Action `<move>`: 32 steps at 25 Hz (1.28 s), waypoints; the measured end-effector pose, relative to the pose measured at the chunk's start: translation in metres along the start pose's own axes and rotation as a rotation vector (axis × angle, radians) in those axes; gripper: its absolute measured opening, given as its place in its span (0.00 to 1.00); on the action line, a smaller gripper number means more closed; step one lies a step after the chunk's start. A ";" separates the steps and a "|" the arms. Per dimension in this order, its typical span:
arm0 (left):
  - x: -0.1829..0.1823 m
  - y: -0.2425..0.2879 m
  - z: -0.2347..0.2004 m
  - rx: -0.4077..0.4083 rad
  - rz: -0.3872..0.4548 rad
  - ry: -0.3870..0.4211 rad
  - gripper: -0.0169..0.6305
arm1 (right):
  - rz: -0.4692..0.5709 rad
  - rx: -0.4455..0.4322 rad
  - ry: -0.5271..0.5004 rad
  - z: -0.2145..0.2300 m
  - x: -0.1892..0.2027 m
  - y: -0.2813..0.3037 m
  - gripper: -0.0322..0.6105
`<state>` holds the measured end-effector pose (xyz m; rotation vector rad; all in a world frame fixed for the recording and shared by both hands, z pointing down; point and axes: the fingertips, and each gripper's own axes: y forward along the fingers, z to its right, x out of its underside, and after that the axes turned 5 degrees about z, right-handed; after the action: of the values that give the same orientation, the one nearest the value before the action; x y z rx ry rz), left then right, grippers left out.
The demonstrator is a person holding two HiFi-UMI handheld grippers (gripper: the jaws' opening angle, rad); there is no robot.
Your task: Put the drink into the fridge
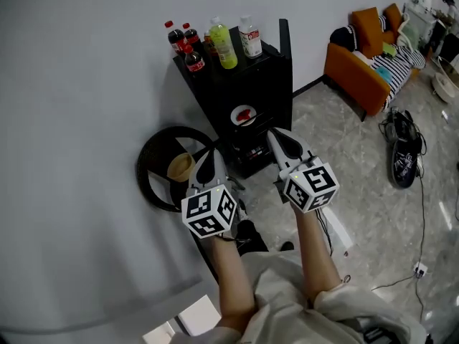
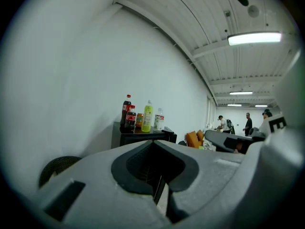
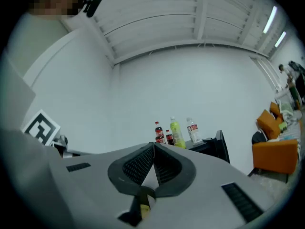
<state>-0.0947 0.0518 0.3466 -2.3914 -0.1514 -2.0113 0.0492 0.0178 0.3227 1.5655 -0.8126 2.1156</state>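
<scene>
A black mini fridge (image 1: 247, 95) stands against the white wall. On top are two cola bottles (image 1: 178, 40), a can (image 1: 208, 44), a yellow-green bottle (image 1: 224, 46) and a clear water bottle (image 1: 250, 37). My left gripper (image 1: 213, 158) and right gripper (image 1: 280, 143) hover side by side in front of the fridge, short of it. Both are shut with nothing between the jaws. The left gripper view looks past its gripper (image 2: 153, 143) to the bottles, the green one (image 2: 148, 116) among them. The right gripper view shows its gripper (image 3: 153, 144) below the green bottle (image 3: 176, 132).
A round black woven basket (image 1: 161, 165) sits on the floor left of the fridge. An orange sofa (image 1: 362, 67) with cushions stands at the far right. A dark bag and cables (image 1: 403, 149) lie on the tiled floor. Two people (image 2: 248, 123) stand far off.
</scene>
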 end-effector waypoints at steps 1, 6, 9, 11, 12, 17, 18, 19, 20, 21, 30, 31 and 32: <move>0.001 0.007 -0.004 0.002 0.005 -0.017 0.04 | 0.023 0.007 0.035 0.006 -0.001 0.007 0.06; -0.006 0.055 -0.033 -0.015 0.003 0.033 0.04 | -0.004 0.016 0.011 0.028 0.014 0.055 0.06; -0.019 0.098 -0.054 -0.011 0.018 0.028 0.04 | -0.031 -0.014 -0.003 0.033 0.021 0.102 0.06; -0.027 0.128 -0.068 -0.001 0.024 0.033 0.04 | -0.044 -0.032 -0.021 0.033 0.024 0.136 0.06; -0.032 0.143 -0.075 0.006 0.027 0.039 0.04 | -0.046 -0.044 -0.023 0.032 0.025 0.154 0.07; -0.056 0.221 -0.116 0.060 0.026 0.065 0.04 | -0.021 -0.129 -0.013 0.024 0.031 0.242 0.25; -0.059 0.235 -0.125 0.069 0.024 0.071 0.04 | -0.021 -0.133 -0.030 0.023 0.033 0.259 0.27; -0.062 0.248 -0.134 0.074 0.024 0.079 0.04 | -0.027 -0.143 -0.040 0.022 0.037 0.276 0.31; -0.064 0.261 -0.144 0.074 0.023 0.087 0.04 | -0.037 -0.159 -0.043 0.021 0.041 0.293 0.36; -0.065 0.273 -0.153 0.073 0.021 0.100 0.04 | -0.047 -0.180 -0.045 0.019 0.045 0.308 0.39; -0.080 0.346 -0.187 0.135 0.022 0.223 0.04 | -0.239 -0.220 -0.116 0.025 0.088 0.385 0.52; -0.079 0.355 -0.188 0.144 0.020 0.236 0.04 | -0.249 -0.240 -0.105 0.024 0.093 0.393 0.52; -0.078 0.362 -0.189 0.151 0.020 0.246 0.04 | -0.256 -0.259 -0.093 0.022 0.096 0.401 0.52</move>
<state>-0.2634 -0.3276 0.3211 -2.0312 -0.2635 -2.1762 -0.2096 -0.3041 0.3298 1.5457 -0.8306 1.6968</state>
